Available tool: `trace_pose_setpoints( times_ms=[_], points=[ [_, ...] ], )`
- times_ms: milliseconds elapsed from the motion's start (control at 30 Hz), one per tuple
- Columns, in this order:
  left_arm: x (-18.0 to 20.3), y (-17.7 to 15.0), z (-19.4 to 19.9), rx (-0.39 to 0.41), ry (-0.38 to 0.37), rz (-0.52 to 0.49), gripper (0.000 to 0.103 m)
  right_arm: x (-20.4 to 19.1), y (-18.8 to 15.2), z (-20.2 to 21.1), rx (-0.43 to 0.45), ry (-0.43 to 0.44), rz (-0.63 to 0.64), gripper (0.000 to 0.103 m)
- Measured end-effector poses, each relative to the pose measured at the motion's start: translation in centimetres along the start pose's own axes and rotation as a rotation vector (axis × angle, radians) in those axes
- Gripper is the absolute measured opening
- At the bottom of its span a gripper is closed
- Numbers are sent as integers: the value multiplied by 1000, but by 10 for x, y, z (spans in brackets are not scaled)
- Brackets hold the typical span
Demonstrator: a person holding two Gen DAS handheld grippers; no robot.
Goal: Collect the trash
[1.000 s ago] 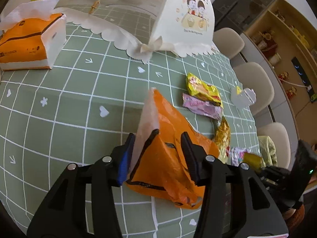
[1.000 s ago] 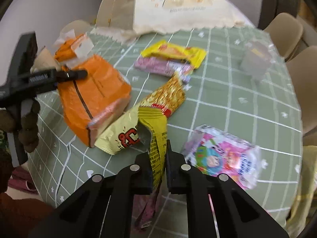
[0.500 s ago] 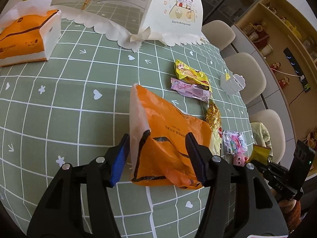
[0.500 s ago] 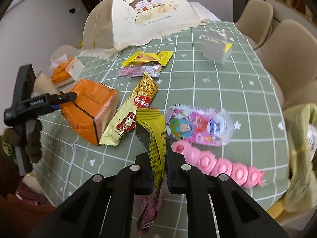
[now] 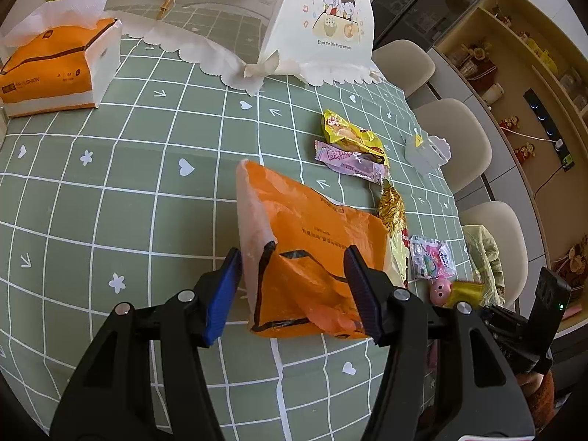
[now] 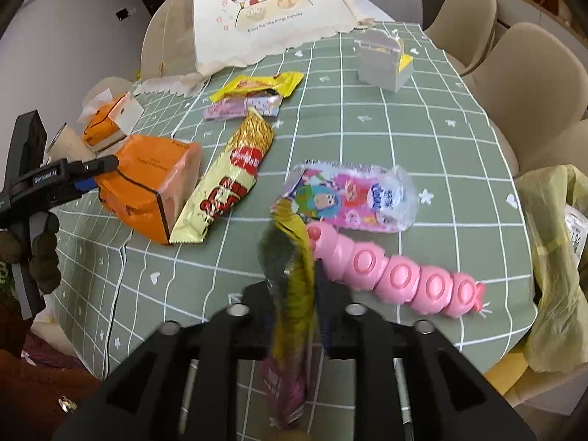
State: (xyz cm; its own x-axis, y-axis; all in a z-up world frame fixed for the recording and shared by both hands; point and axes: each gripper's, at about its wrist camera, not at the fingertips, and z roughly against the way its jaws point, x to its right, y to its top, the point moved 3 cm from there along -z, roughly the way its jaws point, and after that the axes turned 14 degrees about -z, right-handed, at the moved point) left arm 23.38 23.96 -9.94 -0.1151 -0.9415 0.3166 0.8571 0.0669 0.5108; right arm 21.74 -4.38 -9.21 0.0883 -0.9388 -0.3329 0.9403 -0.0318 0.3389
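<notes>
1. In the right wrist view the right gripper (image 6: 292,301) sits at bottom centre. Its jaws have just been opening, and the yellow wrapper (image 6: 294,279) that was pinched flat between them half a second ago now stands blurred in a visible gap. I read the pads as released, with the wrapper slipping free.
2. That wrapper is at lower centre of the frame, above the near table edge. The yellow-green trash bag (image 6: 551,257) hangs at the right edge, well apart from it. My judgement: the wrapper is let go short of the bag, so it may land on the green tablecloth (image 6: 404,139) or the floor.
3. In the left wrist view the left gripper (image 5: 294,286) is at lower centre, jaws wide on either side of the orange plastic bag (image 5: 312,257). Whether the pads actually press its sides I cannot tell; its spread has barely changed.
4. Trash not yet collected lies mid-frame in the right view: the gold snack packet (image 6: 228,183), the clear toy wrapper (image 6: 349,198), and 2 small wrappers (image 6: 253,95) further up. The pink caterpillar toy (image 6: 397,275) lies just beside the right gripper.
</notes>
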Motion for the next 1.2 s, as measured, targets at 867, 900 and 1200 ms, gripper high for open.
trace_pose_setpoints(
  times_ms=[867,900,1200],
  points=[
    [-17,-21,21,7,52,26,55,-9,-42,0,-28,-17,125,5],
    [-18,-22,22,7,53,27,55,-12,-40,4,-14,-11,125,5],
    [-22,-19,8,-7,135,42,55,-37,-13,41,127,-20,147,5]
  ],
)
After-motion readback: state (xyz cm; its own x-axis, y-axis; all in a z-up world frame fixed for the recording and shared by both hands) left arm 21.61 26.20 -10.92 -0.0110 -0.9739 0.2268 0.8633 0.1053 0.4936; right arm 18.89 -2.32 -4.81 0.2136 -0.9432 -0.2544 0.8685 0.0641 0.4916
